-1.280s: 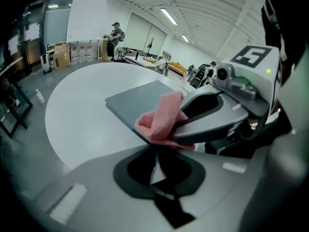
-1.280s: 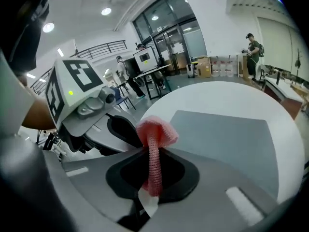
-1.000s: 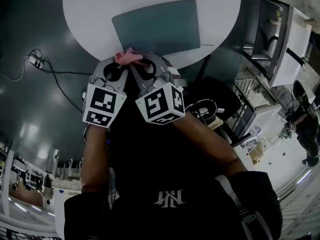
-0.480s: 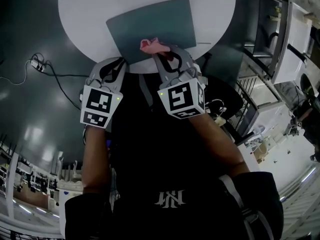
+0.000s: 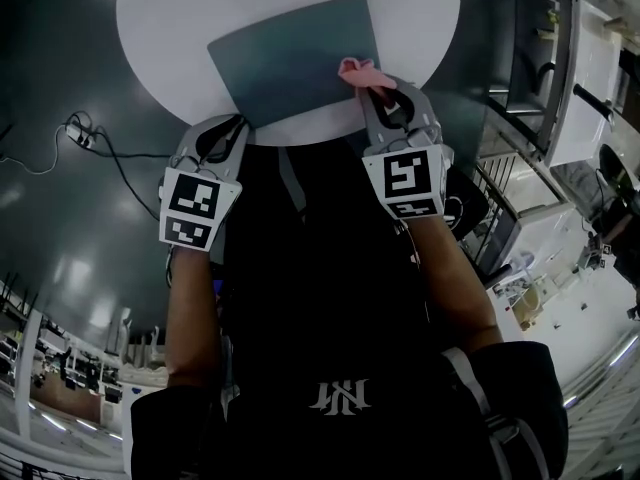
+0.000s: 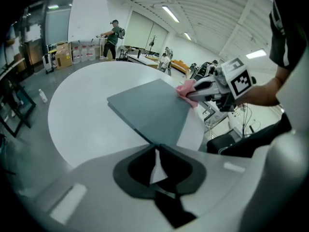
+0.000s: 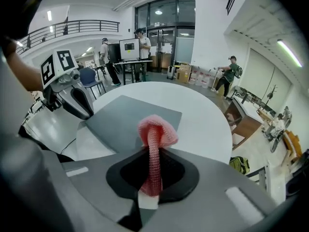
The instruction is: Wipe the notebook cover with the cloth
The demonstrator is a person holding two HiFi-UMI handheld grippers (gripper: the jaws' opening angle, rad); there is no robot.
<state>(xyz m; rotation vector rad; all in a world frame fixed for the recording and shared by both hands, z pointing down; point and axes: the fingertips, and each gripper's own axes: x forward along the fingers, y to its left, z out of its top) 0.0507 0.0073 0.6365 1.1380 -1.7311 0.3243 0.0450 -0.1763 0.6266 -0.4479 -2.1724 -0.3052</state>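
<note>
A person's right tool (image 5: 368,84) clamps a pink knitted cloth (image 5: 356,68) at the lower right corner of a grey-green notebook (image 5: 292,56), which lies flat on a round white worktop (image 5: 165,28). In the right gripper view the cloth stands up from between the closed jaws in a narrow strip and flares into a bunch at the top. The bunch hides the spot where it meets the cover. The left tool (image 5: 238,126) has its jaws shut on nothing, at the worktop's near rim beside the notebook's lower left corner; whether it touches the cover cannot be told. In the head view the worktop's far edge is cut off by the top of the frame, and both tools mask part of the notebook's near edge. Bare white worktop lies open to the left of the notebook and beyond it. The person's dark-clothed torso (image 5: 320,308) fills the lower frame.
</note>
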